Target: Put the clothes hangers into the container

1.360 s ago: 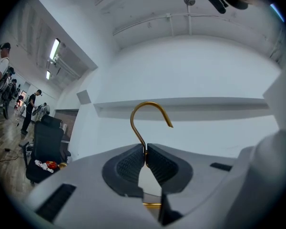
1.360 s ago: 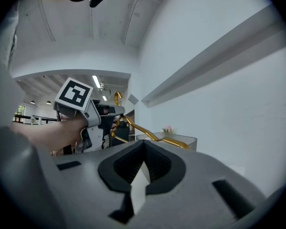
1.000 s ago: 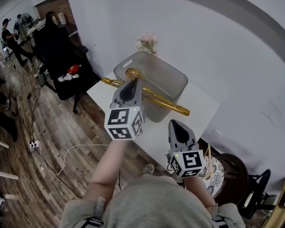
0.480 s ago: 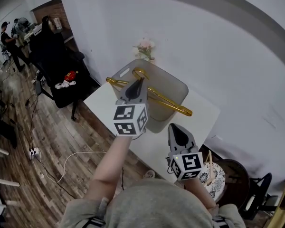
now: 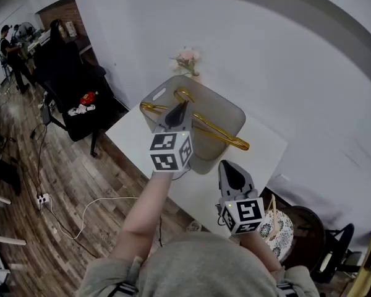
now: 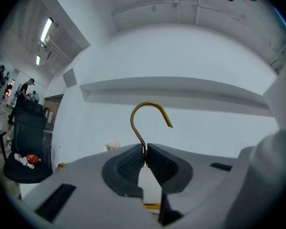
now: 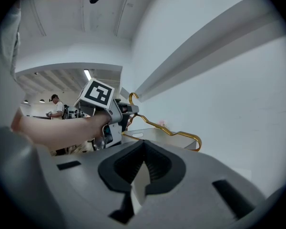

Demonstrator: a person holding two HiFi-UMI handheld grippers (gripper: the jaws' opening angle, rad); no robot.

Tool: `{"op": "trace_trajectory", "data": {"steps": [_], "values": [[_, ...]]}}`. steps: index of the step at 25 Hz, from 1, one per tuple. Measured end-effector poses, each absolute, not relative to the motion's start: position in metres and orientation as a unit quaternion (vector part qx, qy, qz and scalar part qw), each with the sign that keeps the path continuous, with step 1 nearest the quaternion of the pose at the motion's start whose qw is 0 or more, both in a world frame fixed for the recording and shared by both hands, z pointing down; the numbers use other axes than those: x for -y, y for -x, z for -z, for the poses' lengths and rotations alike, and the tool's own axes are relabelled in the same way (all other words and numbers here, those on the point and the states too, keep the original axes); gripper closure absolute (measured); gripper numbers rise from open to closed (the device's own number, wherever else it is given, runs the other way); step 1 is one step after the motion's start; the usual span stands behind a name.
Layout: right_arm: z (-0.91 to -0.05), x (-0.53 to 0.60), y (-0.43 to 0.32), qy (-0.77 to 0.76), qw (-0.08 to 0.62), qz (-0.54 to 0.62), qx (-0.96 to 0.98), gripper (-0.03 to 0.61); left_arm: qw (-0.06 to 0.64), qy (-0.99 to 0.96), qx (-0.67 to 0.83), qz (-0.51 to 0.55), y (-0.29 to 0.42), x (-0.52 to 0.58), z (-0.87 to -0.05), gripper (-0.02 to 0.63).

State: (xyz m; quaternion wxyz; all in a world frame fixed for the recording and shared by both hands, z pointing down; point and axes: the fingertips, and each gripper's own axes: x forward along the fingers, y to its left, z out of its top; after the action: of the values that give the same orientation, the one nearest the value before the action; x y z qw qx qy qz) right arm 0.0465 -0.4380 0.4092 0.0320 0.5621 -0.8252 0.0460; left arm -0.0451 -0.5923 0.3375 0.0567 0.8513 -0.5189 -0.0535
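Hanger [image 5: 224,138], head view: the gold hanger spans the top of the grey container [image 5: 234,109], and both of its ends reach past the rim. Whether it rests on the rim cannot be told. The left tool [image 5: 180,107] is over the container. The right tool [image 5: 230,164] is over the white table [image 5: 263,146], near the container. The table stands against a white wall, with flowers [image 5: 187,57] at its far edge. A wood floor [image 5: 80,172] and a black chair [image 5: 68,73] are at the left.

Left tool view: the jaws are clamped on the shank of the hook [image 6: 145,112], which stands upright above them. The hanger looks longer than the opening, so the step probably calls for tipping one end down inside the rim, then lowering, then releasing.

Right tool view: the jaws are together with nothing between them. The hanger's near end projects beyond the container wall.
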Motion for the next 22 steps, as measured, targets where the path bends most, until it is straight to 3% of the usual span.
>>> {"op": "trace_trajectory", "data": {"steps": [13, 19, 22], "values": [[-0.413, 0.444, -0.048, -0.562, 0.035, -0.049, 0.825, 0.575, 0.071, -0.851, 0.519, 0.035, 0.042, 0.598, -0.353, 0.586], [-0.415, 0.444, -0.046, -0.561, 0.036, -0.052, 0.825, 0.575, 0.096, -0.848, 0.52, 0.009, 0.045, 0.6, -0.369, 0.421], [-0.415, 0.443, -0.046, -0.561, 0.035, -0.052, 0.826, 0.575, 0.106, -0.847, 0.521, -0.003, 0.047, 0.599, -0.377, 0.378]]}}
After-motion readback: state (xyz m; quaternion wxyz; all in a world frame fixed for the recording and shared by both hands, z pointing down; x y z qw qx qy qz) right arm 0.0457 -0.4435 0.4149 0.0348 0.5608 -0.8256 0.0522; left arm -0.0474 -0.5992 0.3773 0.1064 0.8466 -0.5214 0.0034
